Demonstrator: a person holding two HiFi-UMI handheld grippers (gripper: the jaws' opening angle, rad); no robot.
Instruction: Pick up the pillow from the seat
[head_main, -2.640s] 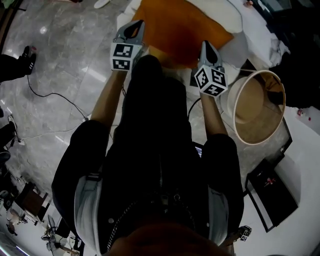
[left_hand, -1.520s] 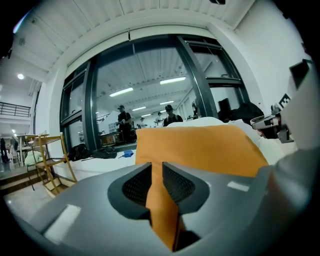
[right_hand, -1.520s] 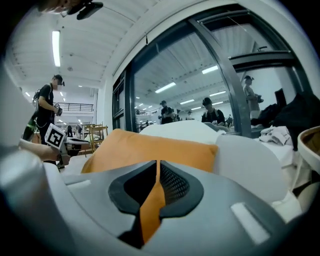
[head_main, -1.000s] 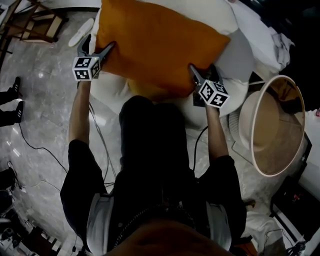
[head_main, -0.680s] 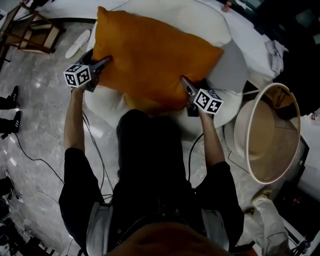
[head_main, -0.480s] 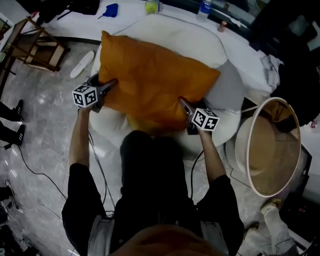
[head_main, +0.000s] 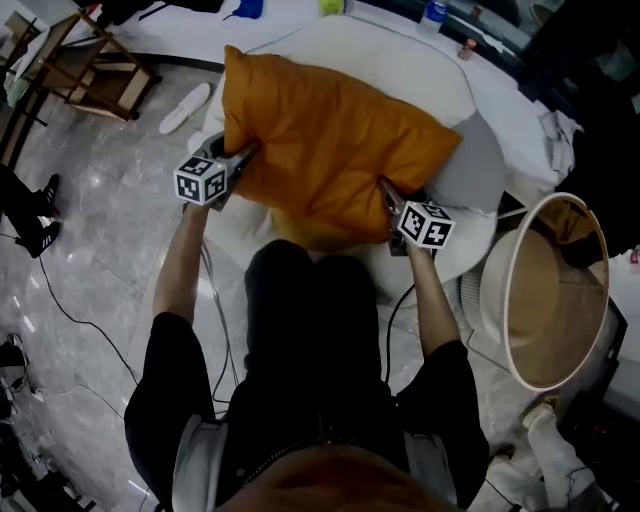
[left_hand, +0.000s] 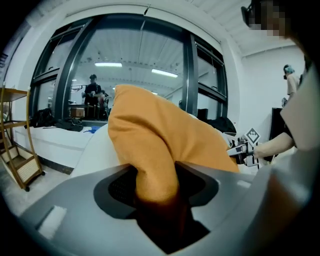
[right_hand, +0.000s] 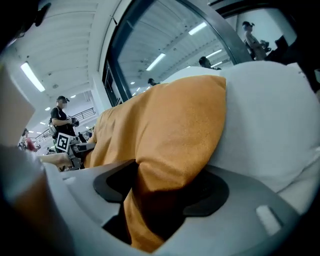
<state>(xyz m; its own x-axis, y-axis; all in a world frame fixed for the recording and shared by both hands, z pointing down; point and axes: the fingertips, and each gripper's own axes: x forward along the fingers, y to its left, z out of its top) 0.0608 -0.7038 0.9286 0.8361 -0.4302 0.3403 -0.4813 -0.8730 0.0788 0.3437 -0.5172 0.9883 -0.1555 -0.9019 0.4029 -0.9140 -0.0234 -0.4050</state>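
Note:
An orange pillow (head_main: 330, 140) lies on the white round seat (head_main: 440, 70). My left gripper (head_main: 245, 155) is at the pillow's left edge and my right gripper (head_main: 385, 190) at its near right edge. Both pairs of jaws have just been closing with pillow fabric between them. In the left gripper view the pillow (left_hand: 160, 135) bunches into a fold pinched by the left gripper (left_hand: 155, 177). The right gripper view shows the pillow (right_hand: 170, 130) creased and squeezed in the right gripper (right_hand: 160, 195). The person's body hides the seat's near rim.
A grey cushion (head_main: 465, 175) lies on the seat right of the pillow. A large round beige bin (head_main: 545, 290) stands at the right. A wooden stand (head_main: 85, 75) and a white slipper (head_main: 185, 108) are at the upper left. Cables (head_main: 60, 310) trail over the marble floor.
Both grippers have pushed in a little onto the pillow's sides and their jaws have closed on its fabric. The pillow's edges now bunch at the jaws.

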